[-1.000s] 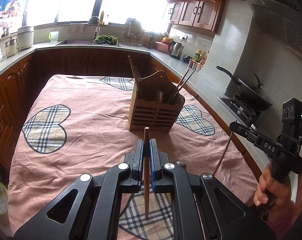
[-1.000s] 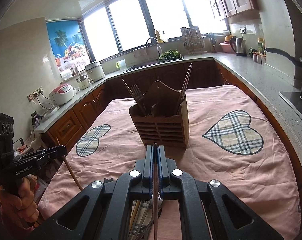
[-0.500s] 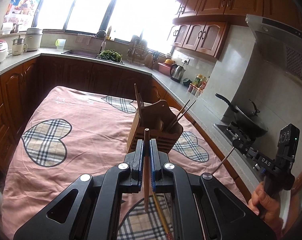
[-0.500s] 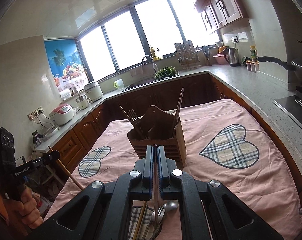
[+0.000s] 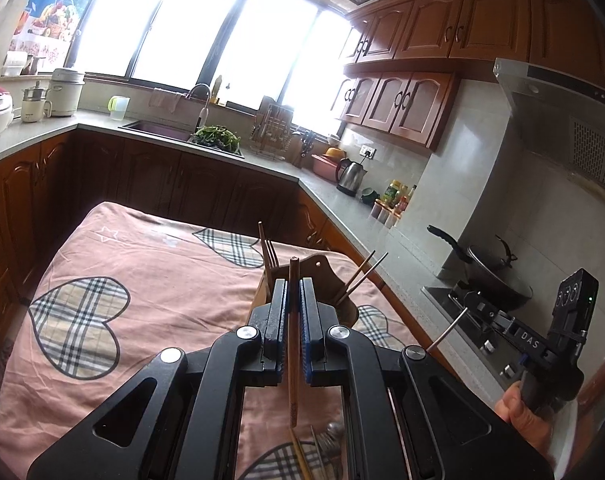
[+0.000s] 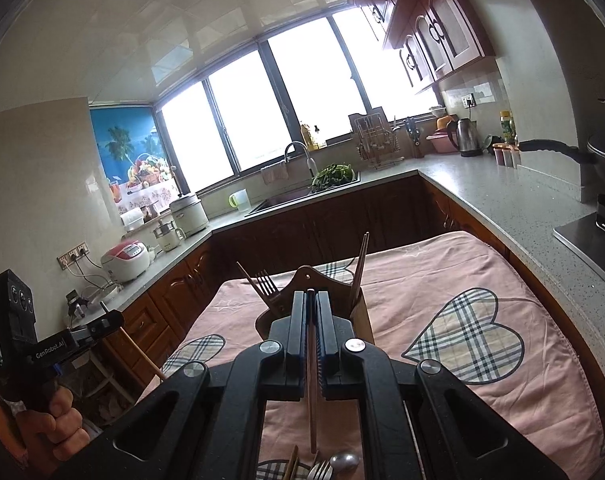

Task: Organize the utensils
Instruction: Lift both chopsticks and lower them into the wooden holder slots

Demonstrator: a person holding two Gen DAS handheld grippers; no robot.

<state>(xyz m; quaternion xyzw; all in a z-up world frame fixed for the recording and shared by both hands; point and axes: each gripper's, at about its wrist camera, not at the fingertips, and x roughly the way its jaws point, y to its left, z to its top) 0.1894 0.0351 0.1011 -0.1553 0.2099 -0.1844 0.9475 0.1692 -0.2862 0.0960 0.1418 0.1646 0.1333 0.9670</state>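
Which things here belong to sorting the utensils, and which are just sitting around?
Part of the job:
left claw shut on a wooden chopstick
right claw shut on a thin chopstick
wooden holder
loose cutlery

Just lying about:
kettle
rice cooker
wok

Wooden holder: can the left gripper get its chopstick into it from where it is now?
Probably yes. The left gripper, shut on a wooden chopstick, is raised directly before the wooden holder, with only cloth between. A fork and chopsticks already stand inside, yet gaps remain.

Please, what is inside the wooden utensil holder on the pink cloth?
In the wooden utensil holder stand a fork and several chopsticks, sticking up above its rim. The right gripper covers its middle, so anything deeper inside is hidden.
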